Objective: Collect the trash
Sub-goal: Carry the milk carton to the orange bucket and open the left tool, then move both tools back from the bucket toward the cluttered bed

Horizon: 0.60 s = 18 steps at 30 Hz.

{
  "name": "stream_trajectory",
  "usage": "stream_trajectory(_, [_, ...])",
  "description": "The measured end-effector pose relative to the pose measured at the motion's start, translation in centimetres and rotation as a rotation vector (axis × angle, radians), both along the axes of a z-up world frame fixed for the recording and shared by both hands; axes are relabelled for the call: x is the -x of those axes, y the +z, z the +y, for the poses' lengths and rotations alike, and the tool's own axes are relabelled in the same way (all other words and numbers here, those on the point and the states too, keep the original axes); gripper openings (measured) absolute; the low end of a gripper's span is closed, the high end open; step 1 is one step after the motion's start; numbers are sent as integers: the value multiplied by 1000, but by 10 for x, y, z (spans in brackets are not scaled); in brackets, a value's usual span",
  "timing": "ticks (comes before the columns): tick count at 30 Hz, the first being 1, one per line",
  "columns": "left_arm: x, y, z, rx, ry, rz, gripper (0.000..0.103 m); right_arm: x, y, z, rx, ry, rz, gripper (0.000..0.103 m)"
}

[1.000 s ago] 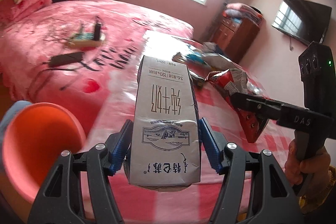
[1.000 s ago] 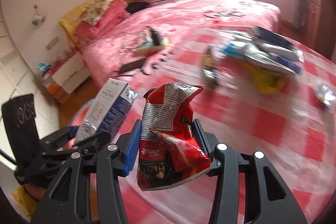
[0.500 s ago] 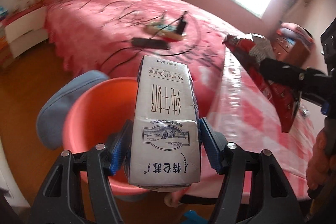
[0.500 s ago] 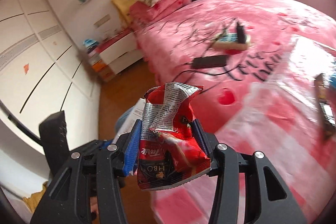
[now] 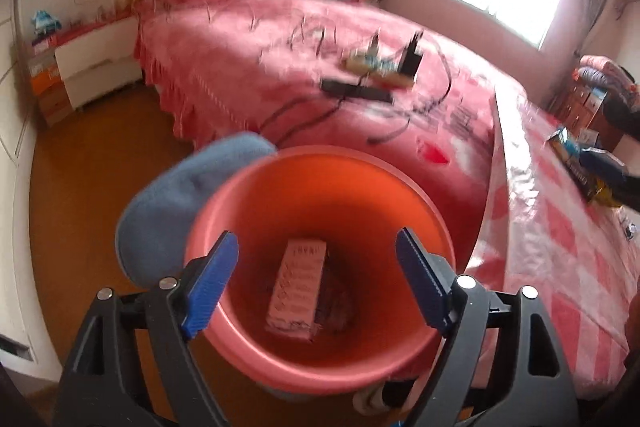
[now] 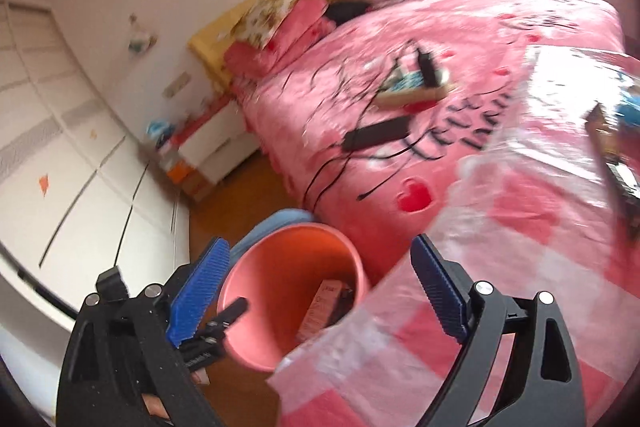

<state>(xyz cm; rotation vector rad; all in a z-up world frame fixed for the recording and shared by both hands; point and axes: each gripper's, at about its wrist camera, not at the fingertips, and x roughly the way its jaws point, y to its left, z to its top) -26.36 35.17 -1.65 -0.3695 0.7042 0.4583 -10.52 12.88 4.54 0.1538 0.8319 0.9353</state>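
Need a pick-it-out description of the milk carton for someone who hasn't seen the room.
Find the pink bed; at its foot corner, on the wooden floor between the bed and the checked table, stands an orange-pink bucket. The milk carton lies at the bottom of that bucket. It is the pale, printed rectangular box, unlike the darker crumpled item beside it.

Milk carton and snack bag in the bucket

The pale milk carton (image 5: 297,290) lies flat on the bottom of the salmon-pink bucket (image 5: 436,223), a dark crumpled snack bag (image 5: 336,301) just beside it.
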Motion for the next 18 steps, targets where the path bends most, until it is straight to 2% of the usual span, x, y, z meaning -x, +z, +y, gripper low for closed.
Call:
stream_trajectory(4, [0,20,-10,-77,-15,-69,84,-5,1,-38,-39,-56,-9,95])
stream_trajectory(6, [-4,29,-15,-89,-22,-80,85,-4,3,-55,-54,-71,-25,96])
stream_trajectory(10, [-14,40,-28,-121,-23,-56,85,1,7,-81,-113,-44,-31,98])
stream_trajectory(12, [-22,47,-39,-150,-33,-16,85,4,9,-91,-129,-38,-31,98])
stream_trajectory(18, [-40,56,-71,-151,-122,50,85,4,7,-120,-190,-16,28,98])
